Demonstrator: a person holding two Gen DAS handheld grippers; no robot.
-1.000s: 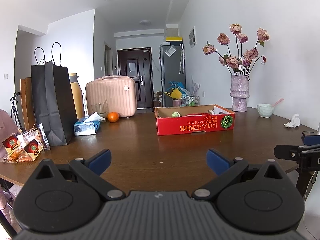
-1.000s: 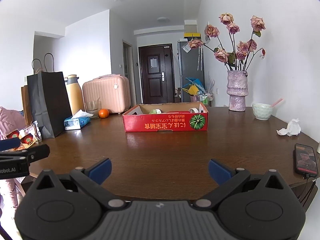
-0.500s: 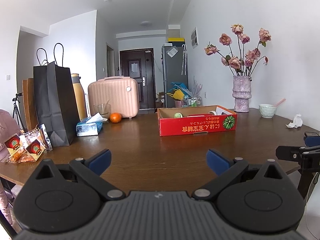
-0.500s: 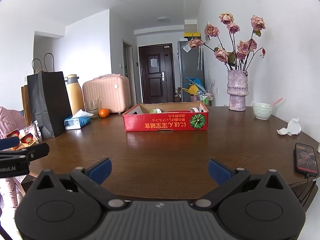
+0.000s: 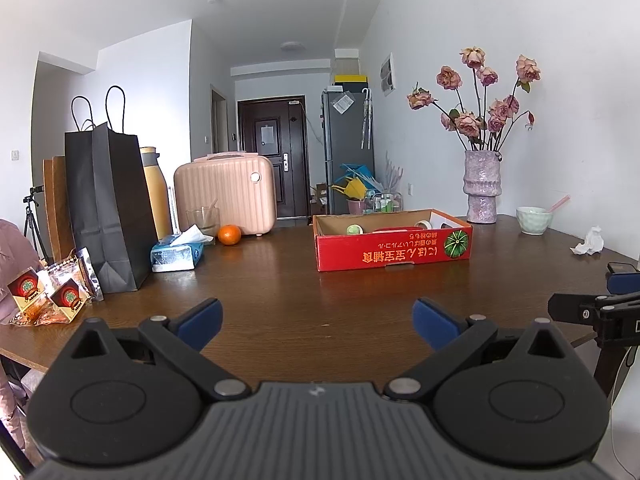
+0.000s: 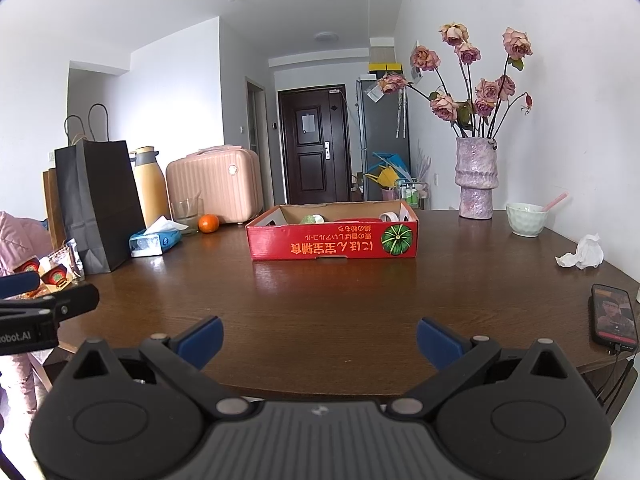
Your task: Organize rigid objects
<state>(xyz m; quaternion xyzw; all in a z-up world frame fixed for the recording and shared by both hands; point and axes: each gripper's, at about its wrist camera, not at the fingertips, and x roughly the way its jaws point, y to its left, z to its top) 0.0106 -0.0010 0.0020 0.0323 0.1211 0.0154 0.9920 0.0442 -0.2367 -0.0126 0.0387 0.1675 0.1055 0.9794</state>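
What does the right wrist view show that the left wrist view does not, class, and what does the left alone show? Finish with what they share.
Only the right wrist view shows the phone lying lit at the table's right edge, with a cable at its near end.

Only the left wrist view shows a tripod standing at the far left, behind the table.

Both show the red box on the wooden table, the orange, the black bag, the vase and the bowl. The left gripper and right gripper are both open and empty.
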